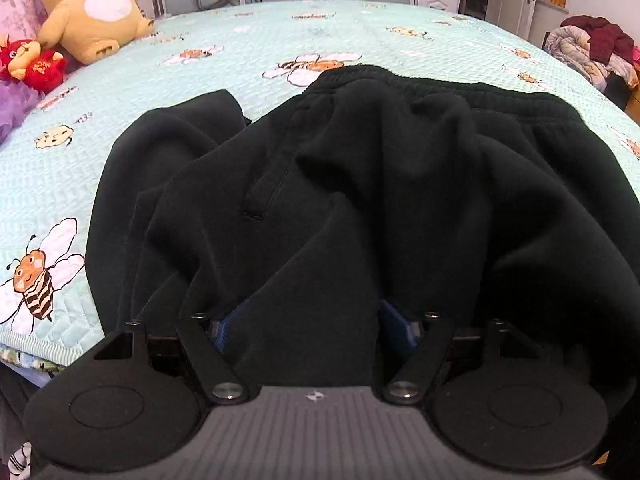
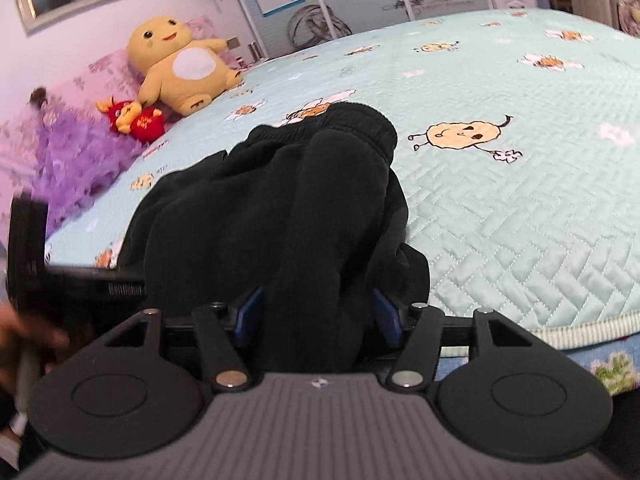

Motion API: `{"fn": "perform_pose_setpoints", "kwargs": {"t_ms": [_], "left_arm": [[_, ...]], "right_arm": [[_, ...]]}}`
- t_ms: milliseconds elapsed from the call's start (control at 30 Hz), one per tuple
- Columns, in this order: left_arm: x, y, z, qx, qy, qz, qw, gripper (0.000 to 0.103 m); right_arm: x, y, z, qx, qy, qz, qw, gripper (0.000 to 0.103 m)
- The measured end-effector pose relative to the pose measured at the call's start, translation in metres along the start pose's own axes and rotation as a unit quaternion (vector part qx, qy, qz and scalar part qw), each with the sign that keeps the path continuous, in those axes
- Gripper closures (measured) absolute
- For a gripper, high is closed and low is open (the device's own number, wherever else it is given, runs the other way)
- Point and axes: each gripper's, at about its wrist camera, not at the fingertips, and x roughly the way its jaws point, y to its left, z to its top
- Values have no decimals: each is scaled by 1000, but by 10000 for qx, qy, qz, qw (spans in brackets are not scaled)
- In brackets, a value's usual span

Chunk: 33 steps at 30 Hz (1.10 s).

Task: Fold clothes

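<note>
Here the black trousers (image 1: 360, 184) lie rumpled across the middle of the bed (image 1: 248, 40), their ribbed elastic waistband toward the upper centre of the frame and a flap of leg spilling to the left. The fold looks barely begun: the cloth is bunched, not squared.

The left tongs (image 1: 308, 328) stand partly apart with a thick ridge of the fabric rising between the blue pads (image 1: 394, 330); whether those pads actually press on it I cannot tell. The right tongs (image 2: 316, 314), at the lower centre of their view, are likewise part-open astride a fat roll of the same trousers, and again the grip itself is hidden by the cloth.

The next move, I judge, calls for both tongs to have a firm hold on the near edge, then to lift and carry it evenly toward the waistband so the layers land flat.

The trousers are a heavy, matte fleece that slumps in soft rounded folds, with a slit pocket stitched in. The bedspread is a slick pale-green quilt in herringbone stitching, printed with cartoon bees. A yellow plush toy (image 2: 180, 66) sits at upper left.
</note>
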Motion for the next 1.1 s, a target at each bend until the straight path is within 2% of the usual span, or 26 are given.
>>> {"fn": "perform_pose_setpoints", "kwargs": {"t_ms": [33,67,133,200,267,367,533,700,933,1100], "left_arm": [[-2,-2,-2,54,-30,18,10000,50],[-5,-3,-3,113,-67,23,9999,55],[-12,-3,-7,182,-138,35,9997,75],[-18,-2,-12,217,-191,31,9996,87],[-24,-1,-20,191,-199,-35,9996,92],[-33,1,-34,109,-252,-112,9996,93],[-36,2,-55,-129,-450,-127,9988,92],[-34,-2,-55,-124,-425,-78,9990,91],[-29,19,-49,-727,-487,-327,9956,87],[-23,14,-47,-811,-453,-235,9954,82]], "right_arm": [[-1,1,2,2,-52,-15,10000,42],[-2,2,6,-4,-122,-41,9999,41],[-2,4,15,3,-252,-101,9996,37],[3,4,22,106,-301,-145,9994,36],[10,4,21,214,-253,-145,9993,36],[19,11,7,20,-109,-223,9997,56],[17,26,-16,-453,-188,-423,9979,57],[11,24,-20,-96,-117,-471,9988,56],[2,26,-23,-22,8,-624,9980,56],[-6,18,-25,97,26,-534,9985,56]]}}
